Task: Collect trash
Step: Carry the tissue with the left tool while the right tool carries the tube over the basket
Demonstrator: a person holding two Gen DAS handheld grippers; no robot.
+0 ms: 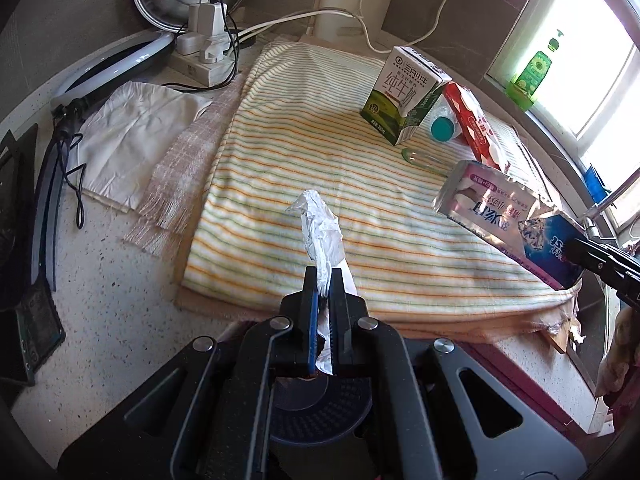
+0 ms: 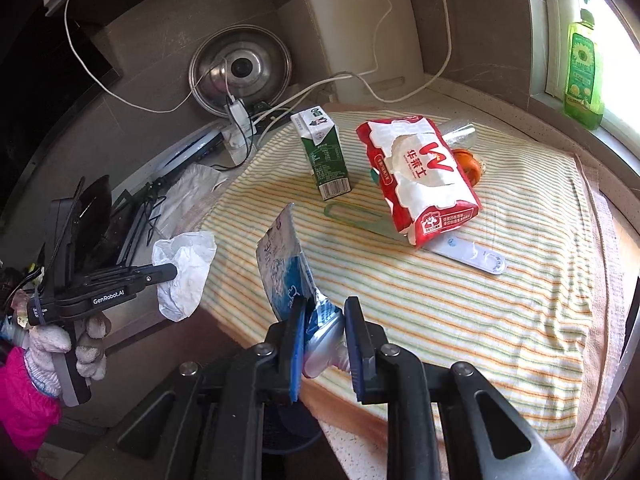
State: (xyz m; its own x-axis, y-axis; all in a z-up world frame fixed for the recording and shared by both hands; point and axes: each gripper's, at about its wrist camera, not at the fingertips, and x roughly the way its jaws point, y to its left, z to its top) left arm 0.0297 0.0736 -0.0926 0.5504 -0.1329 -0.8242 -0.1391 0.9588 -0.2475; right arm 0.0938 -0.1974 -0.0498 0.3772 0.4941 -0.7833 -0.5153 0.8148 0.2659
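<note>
We hold the left hand-held gripper (image 1: 325, 280) pinched on a crumpled white tissue wad (image 1: 322, 232), lifted above the near edge of the striped yellow-green towel (image 1: 304, 140). The right hand-held gripper (image 2: 324, 322) is pinched on the tail of a flattened blue and silver foil pouch (image 2: 284, 268), also clear of the towel. Both pieces appear ready for transfer; no bin is identifiable in either view, so we judge the drop point lies outside them. To do this step well, we keep both grips firm, since the tissue is soft and the foil looks slippery, and carry the loads apart. Still standing or lying on the towel: an upright green and white milk carton (image 2: 326, 152), a torn red and white snack bag (image 2: 424, 176), and a pale flat plastic strip (image 2: 472, 254)
</note>
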